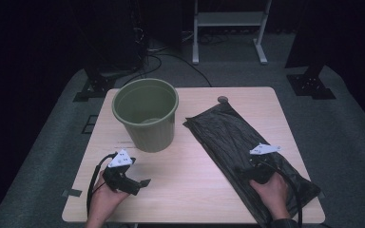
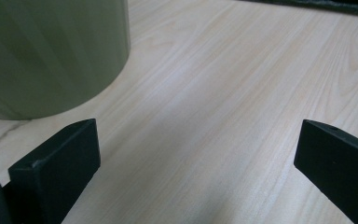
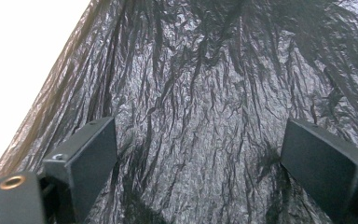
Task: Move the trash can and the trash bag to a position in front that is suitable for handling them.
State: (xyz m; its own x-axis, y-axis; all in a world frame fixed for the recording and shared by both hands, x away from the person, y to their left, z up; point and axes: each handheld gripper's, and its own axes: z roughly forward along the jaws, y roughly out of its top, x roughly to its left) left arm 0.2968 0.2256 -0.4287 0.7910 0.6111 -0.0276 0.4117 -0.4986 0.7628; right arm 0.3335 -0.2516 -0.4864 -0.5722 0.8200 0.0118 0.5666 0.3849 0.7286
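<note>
Pale wood table point(image 1: 190, 166) carries a black bin bag point(image 1: 237, 142) lying flat on its right half, beside the green bucket point(image 1: 146, 114). Your right gripper point(image 3: 198, 154) hovers over it, jaws spread; your left gripper point(image 2: 198, 158) is spread too, holding nothing. Expect thin, limp, slippery film: pinch one edge layer.

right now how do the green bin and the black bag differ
The green bin stands upright with its mouth open upward; the black bag lies flat and crinkled, running diagonally across the table. The bin is rigid and smooth-walled, the bag thin and creased. The left gripper sits open near the bin over bare wood, while the right gripper is open over the bag. Both rest on the same table, and neither is gripped.
</note>
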